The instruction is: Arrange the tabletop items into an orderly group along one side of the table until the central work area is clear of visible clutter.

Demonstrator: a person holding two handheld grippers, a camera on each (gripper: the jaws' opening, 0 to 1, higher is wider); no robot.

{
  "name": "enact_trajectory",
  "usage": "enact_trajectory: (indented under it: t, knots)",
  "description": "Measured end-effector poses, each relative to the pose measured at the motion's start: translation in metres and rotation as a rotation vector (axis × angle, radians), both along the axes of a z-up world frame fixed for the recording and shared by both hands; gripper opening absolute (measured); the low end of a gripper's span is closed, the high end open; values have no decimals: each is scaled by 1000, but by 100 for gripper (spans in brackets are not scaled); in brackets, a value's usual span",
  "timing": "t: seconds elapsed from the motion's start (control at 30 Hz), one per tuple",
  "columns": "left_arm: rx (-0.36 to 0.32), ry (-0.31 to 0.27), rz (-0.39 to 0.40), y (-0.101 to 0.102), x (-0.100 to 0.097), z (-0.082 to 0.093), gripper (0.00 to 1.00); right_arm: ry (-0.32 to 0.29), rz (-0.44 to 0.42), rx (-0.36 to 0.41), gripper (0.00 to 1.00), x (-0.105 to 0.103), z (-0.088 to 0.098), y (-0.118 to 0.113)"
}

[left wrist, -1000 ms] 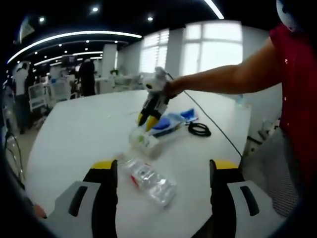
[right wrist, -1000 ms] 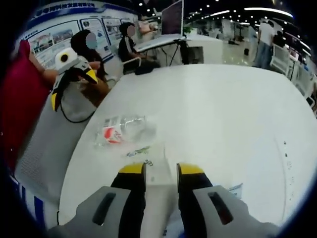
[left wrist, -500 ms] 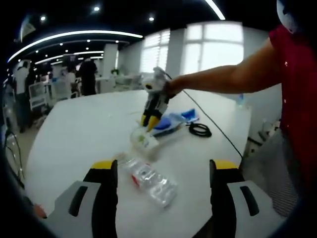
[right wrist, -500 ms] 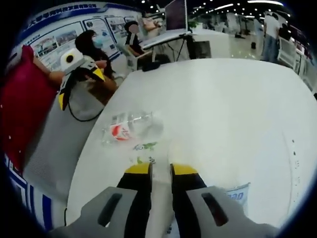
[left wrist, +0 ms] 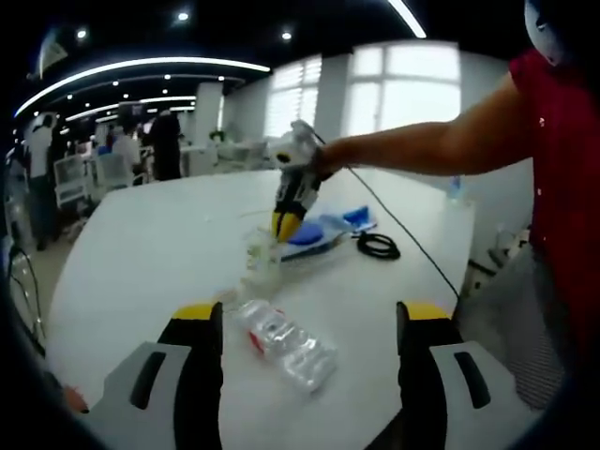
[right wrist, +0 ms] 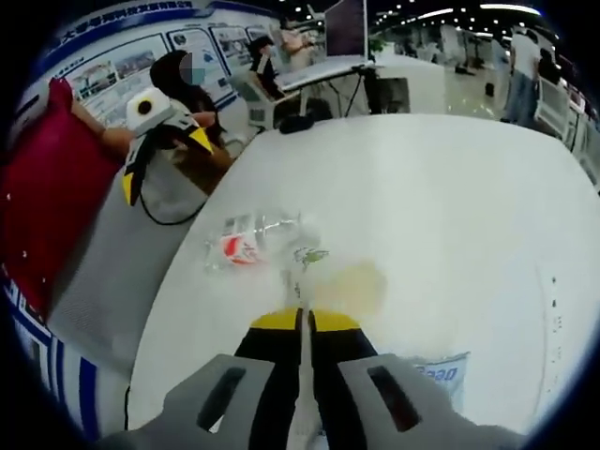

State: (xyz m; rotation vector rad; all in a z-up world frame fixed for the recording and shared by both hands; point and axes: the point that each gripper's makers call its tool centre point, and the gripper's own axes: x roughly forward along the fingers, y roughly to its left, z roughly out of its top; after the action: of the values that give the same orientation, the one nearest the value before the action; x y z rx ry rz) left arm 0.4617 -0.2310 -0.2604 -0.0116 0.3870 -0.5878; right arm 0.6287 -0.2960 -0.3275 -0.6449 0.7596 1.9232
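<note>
I clenched my right gripper on a crinkly clear bag, lifted.
My left gripper gaped above a ribbed transparent bottle; its view showed a black cable coil.

- Left gripper view sits low at the white table edge, looking across it; the right gripper hangs at 12 o'clock.
- Right gripper view looks back, near the tabletop; the left gripper shows at 10 o'clock.
- Both share the crushed clear bottle.
</note>
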Motion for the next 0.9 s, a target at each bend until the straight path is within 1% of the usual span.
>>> enact_trajectory:
  t: [0.13,0.2,0.23,0.27,0.37,0.4,0.53,0.6,0.7,0.9]
  knots:
    - [1,0,-3,-1,-1,0,73,-9,9,1,3,-2,3,0]
    - [1,-1,-5,-1,-1,0,73,-24,17,0,3,-4,6,0]
    - [1,-2,-6,-2,-1,1,73,-39,25,0,3,-6,8,0]
    - [0,-4,-7,-2,-1,1,73,-48,31,0,3,-3,8,0]
    - [1,-4,-12,-3,-1,1,73,-79,51,0,2,-8,14,1]
    - [1,-5,-15,-4,-1,1,73,-91,57,-3,2,-2,14,1]
    - [0,-9,-21,-5,0,2,73,-119,68,-9,2,-4,19,1]
    - [-1,-11,-25,-6,-1,3,73,-154,83,-20,2,-6,22,0]
    - [-1,-15,-29,-7,-1,4,73,-190,87,-23,2,-8,27,2]
    - [-4,-28,-36,-10,0,7,73,-257,140,-50,2,-24,40,1]
